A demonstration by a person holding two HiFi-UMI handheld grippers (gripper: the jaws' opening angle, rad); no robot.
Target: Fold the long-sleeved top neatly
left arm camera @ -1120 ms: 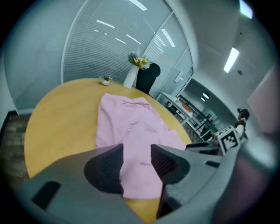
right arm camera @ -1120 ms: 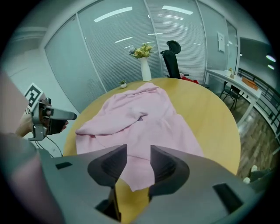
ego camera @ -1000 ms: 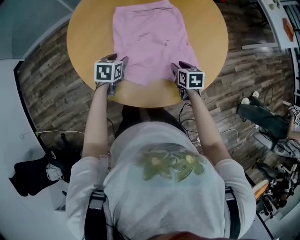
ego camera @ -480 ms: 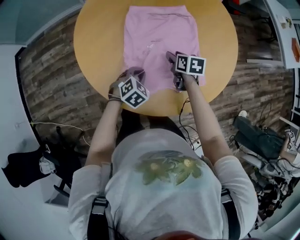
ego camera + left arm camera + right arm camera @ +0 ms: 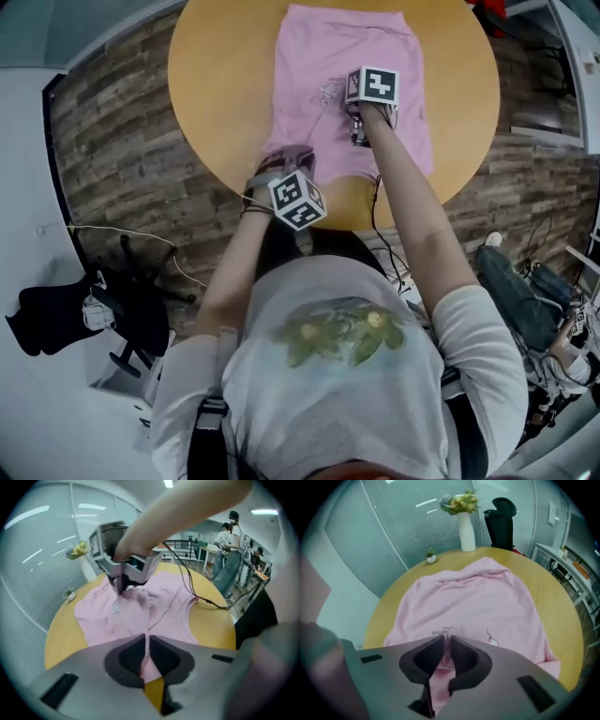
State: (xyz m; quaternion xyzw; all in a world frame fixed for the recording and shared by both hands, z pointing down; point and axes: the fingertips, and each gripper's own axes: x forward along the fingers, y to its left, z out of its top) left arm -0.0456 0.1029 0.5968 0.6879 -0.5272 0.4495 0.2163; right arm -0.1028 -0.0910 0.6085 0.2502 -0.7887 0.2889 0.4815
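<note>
A pink long-sleeved top lies flat on the round yellow table. My left gripper is at the top's near left hem. In the left gripper view it is shut, with a fold of the pink cloth pinched between the jaws. My right gripper is over the middle of the top, near its small print. Its jaws are closing and pink cloth is gripped between them. The right gripper also shows in the left gripper view, tips on the cloth.
A white vase of flowers and a small plant stand at the table's far edge, a black bin behind them. The right gripper's cable trails over the near table edge. People stand far off.
The right gripper has left the near right hem corner and moved up onto the middle of the top. The left gripper rolled and closed on the near left hem.
</note>
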